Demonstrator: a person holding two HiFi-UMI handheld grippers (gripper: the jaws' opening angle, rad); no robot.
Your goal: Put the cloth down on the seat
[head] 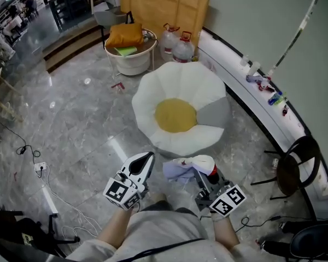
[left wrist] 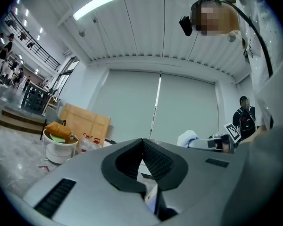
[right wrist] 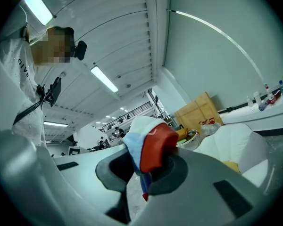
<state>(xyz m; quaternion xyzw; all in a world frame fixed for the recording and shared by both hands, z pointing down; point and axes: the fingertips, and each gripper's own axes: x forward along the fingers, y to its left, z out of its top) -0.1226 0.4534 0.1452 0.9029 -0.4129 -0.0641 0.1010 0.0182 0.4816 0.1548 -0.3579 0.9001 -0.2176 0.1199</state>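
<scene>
Nearest, at the person's waist, both tools are held out level over the grey floor [head: 71, 124]. The left gripper [head: 146, 158] has its jaws closed tip to tip with nothing between them; it plays no part in the carrying. Just to its right, the right gripper [head: 203, 174] is clamped on the cloth [head: 183, 168], a bunched white, pale blue and red piece. It bulges up out of the jaws, with a loose fold hanging to the left.

Just beyond the cloth is the seat [head: 175, 86], a white flower-shaped cushion with a yellow middle, low on the floor. Nothing lies on it, and the cloth is short of its near edge, not touching.

So the pick-up looks done and the carry nearly so. What is left, as I judge it, is to bring the cloth over the cushion, lower it and let go.

Farther off, past the seat, stand a white tub [head: 132, 59] holding an orange cushion, two water bottles [head: 177, 43] and a cardboard sheet [head: 164, 4] leaning on the wall.
</scene>
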